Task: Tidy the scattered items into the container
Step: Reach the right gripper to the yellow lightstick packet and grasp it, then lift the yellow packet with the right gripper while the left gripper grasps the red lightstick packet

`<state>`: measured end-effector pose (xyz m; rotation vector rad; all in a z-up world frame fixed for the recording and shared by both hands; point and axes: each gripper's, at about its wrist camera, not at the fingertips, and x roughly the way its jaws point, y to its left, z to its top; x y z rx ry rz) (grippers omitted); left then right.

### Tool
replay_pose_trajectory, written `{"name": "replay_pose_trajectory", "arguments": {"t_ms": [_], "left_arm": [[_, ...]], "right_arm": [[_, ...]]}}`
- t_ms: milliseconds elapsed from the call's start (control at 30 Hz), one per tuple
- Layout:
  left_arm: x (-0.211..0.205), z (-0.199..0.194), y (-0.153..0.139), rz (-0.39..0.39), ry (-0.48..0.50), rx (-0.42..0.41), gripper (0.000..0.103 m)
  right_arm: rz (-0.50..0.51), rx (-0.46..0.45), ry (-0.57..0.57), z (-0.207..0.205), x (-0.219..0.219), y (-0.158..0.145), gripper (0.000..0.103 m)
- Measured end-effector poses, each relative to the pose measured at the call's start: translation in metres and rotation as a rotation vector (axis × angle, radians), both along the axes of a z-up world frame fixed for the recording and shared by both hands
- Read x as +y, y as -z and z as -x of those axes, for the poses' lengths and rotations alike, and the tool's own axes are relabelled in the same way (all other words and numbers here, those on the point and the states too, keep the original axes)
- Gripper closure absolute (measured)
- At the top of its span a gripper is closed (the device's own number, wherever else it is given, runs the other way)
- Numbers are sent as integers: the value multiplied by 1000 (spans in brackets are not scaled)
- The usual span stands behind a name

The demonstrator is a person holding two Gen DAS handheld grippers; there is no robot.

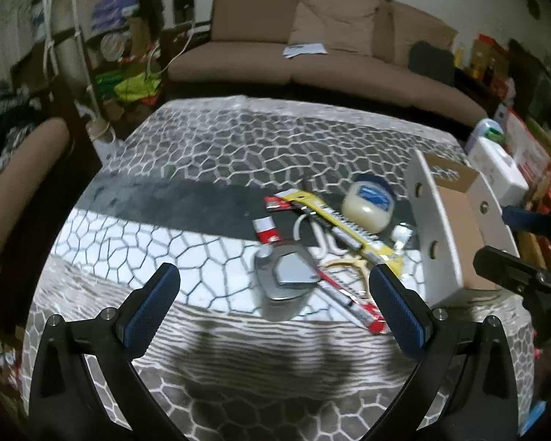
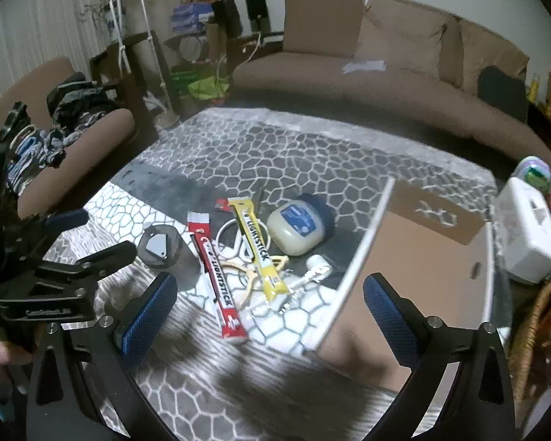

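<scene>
Clutter packed tight left of box (image 2: 415, 253): both grippers (image 1: 275, 294) (image 2: 270, 301) spread wide and empty, likely to snag cable (image 2: 227, 237) or knock jar (image 2: 294, 226) when grabbing red stick (image 2: 216, 275).

red lightstick (image 1: 352, 296): lower end hidden behind pad at 4 o'clock. Cardboard box (image 2: 418, 268): near corner blocked by finger, motion-blurred. White cable (image 2: 312, 272) too blurred to identify.

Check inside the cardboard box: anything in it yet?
Right wrist view shows the cardboard box with only bare brown floor. Its near corner is hidden behind the right gripper.
</scene>
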<state>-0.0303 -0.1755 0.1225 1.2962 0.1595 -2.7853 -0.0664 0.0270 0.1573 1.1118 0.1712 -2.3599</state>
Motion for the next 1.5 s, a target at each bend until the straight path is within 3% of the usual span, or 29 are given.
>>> {"name": "replay_pose_trajectory", "arguments": {"t_ms": [133, 167, 267, 467, 700, 733, 767, 867, 967, 1133, 1500], "left_arm": [[-22, -2, 14, -106, -32, -46, 0], [-27, -1, 15, -154, -26, -62, 0], [-39, -1, 13, -232, -18, -64, 0], [-43, 4, 13, -271, -18, -87, 0], [-31, 11, 15, -287, 8, -123, 0], [-30, 11, 15, -292, 12, -123, 0], [-30, 11, 15, -301, 15, -124, 0], [-28, 11, 16, -302, 19, -133, 0], [-24, 10, 18, -302, 26, -149, 0], [-17, 5, 27, -331, 23, -195, 0], [18, -5, 52, -348, -19, -245, 0]], "right_arm": [[7, -96, -55, 25, -15, 21, 28], [-7, -125, -66, 33, -19, 27, 31], [-53, -177, -95, 50, -29, 44, 31], [-182, -218, -162, 71, -53, 72, 41], [-298, -253, -236, 83, -72, 105, 43], [-306, -258, -239, 85, -74, 108, 48], [-312, -265, -245, 85, -75, 112, 65], [-273, -281, -270, 82, -78, 112, 87], [-284, -281, -268, 75, -80, 110, 88], [-183, -275, -240, 56, -69, 85, 88], [12, -172, -72, 4, 9, 23, 88]]}}
